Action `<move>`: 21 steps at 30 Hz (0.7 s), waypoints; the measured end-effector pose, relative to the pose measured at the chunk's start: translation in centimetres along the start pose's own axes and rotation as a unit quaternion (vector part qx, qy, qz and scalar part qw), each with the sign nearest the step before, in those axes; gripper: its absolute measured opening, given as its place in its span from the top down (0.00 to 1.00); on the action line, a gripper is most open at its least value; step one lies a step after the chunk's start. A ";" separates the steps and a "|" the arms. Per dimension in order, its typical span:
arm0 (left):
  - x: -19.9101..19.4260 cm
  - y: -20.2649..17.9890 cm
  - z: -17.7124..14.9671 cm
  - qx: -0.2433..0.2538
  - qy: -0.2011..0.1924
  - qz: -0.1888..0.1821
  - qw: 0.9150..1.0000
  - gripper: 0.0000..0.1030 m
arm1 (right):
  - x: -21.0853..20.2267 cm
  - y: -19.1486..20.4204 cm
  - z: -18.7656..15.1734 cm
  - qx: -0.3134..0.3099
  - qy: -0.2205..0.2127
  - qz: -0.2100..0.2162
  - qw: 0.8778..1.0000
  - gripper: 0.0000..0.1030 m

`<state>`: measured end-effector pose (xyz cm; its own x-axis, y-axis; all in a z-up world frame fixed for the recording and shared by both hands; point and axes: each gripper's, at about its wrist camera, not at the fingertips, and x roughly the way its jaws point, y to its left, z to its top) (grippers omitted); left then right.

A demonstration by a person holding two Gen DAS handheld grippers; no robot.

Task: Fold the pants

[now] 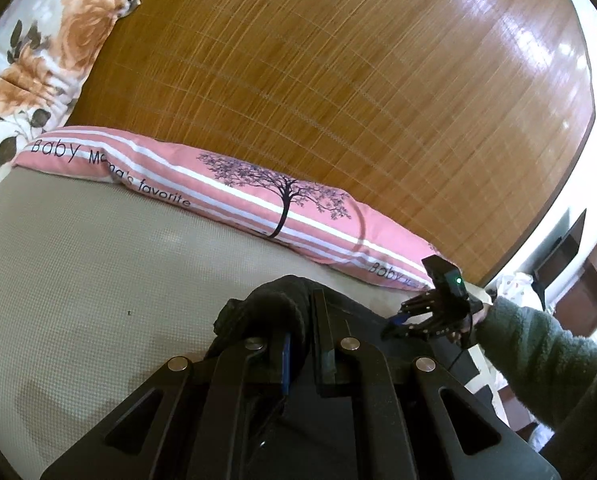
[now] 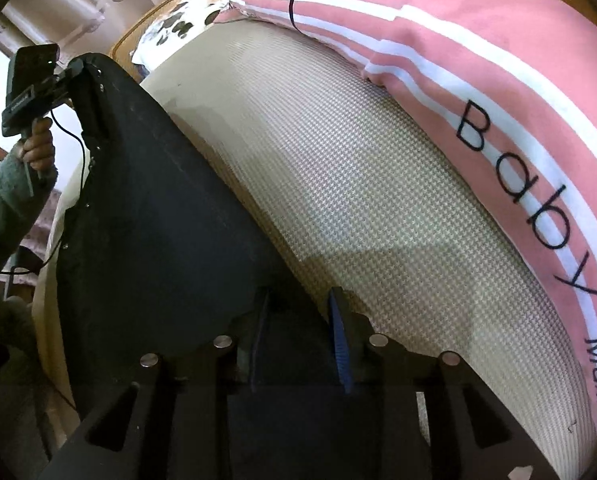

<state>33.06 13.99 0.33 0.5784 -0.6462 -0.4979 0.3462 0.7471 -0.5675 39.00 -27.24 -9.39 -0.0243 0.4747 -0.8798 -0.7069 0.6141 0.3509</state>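
The dark navy pants [image 2: 146,216] lie stretched along the near edge of a beige textured mat [image 2: 338,184]. My left gripper [image 1: 300,344] is shut on a bunched end of the pants [image 1: 270,308], held a little above the mat. It also shows in the right wrist view [image 2: 83,72] at the far end of the pants. My right gripper [image 2: 298,320] is closed down on the other end of the pants, with dark cloth between its fingers. It shows in the left wrist view [image 1: 394,322] low on the cloth.
A pink striped pillow [image 1: 234,192] printed "Baby" lies along the far side of the mat. A floral quilt [image 1: 38,64] sits at the far left. Beyond them is a bamboo mat [image 1: 338,60]. Furniture [image 1: 570,264] stands at the right past the bed edge.
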 end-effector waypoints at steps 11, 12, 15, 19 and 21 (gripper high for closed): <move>1.7 1.4 -0.1 -0.007 0.012 0.049 0.999 0.92 | -1.2 1.6 -2.2 0.029 -0.013 -0.113 0.993 0.90; 2.1 1.4 -0.1 0.000 0.014 0.066 0.998 0.92 | -1.3 2.3 -2.3 0.027 -0.017 -0.139 0.990 0.90; 2.5 0.4 -0.4 0.037 0.016 0.095 0.995 0.92 | -2.1 5.1 -2.8 0.037 -0.035 -0.213 0.976 0.92; 0.1 -0.9 -1.0 0.057 0.003 0.081 0.995 0.92 | -4.5 9.6 -4.4 0.052 -0.072 -0.290 0.953 0.93; -1.7 -1.6 -1.4 0.062 -0.004 0.067 0.996 0.92 | -6.0 11.6 -5.5 0.063 -0.090 -0.312 0.944 0.93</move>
<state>30.49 13.70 1.13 0.6307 -0.5391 -0.5582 0.3548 0.8400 -0.4104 27.05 -26.40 -1.83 0.4973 0.0888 -0.8630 -0.4539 0.8744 -0.1716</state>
